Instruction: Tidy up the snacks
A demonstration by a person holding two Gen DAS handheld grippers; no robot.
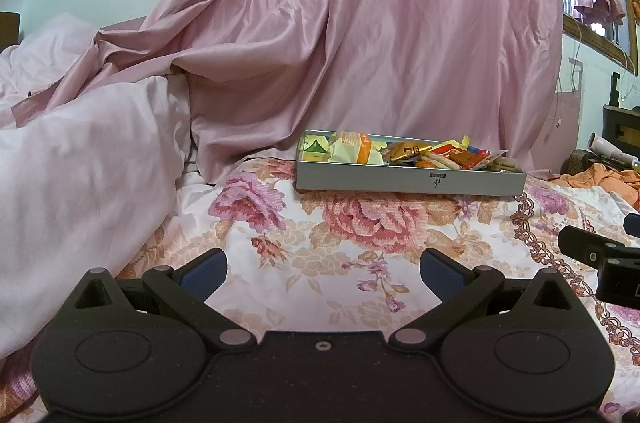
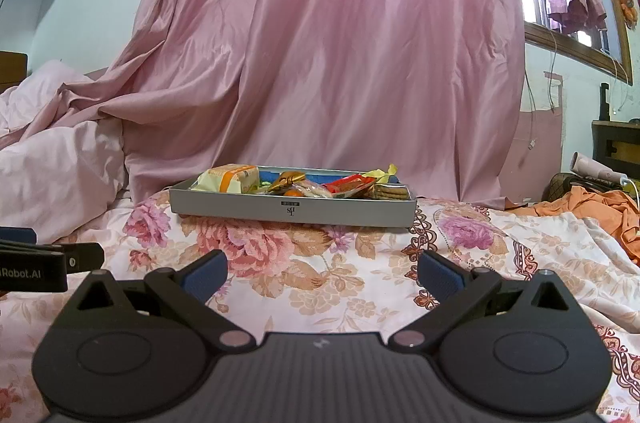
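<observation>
A shallow grey box (image 1: 408,180) (image 2: 292,211) lies on the floral bedspread, well ahead of both grippers. It holds several wrapped snacks: a yellow-and-orange pack (image 1: 354,149) (image 2: 228,179), a gold wrapper (image 1: 408,149) (image 2: 286,180), a red packet (image 1: 466,157) (image 2: 346,184) and round biscuits (image 1: 504,163) (image 2: 390,191). My left gripper (image 1: 322,273) is open and empty, low over the bedspread. My right gripper (image 2: 322,273) is likewise open and empty. Each gripper's edge shows in the other's view, the right gripper (image 1: 600,255) at the far right, the left gripper (image 2: 44,263) at the far left.
A pink curtain (image 1: 360,23) hangs behind the box. A pale pink duvet (image 1: 72,175) is heaped at the left. Orange cloth (image 2: 600,211) and clutter lie at the right, by a dark cabinet (image 2: 616,143). The floral bedspread (image 2: 320,255) stretches between grippers and box.
</observation>
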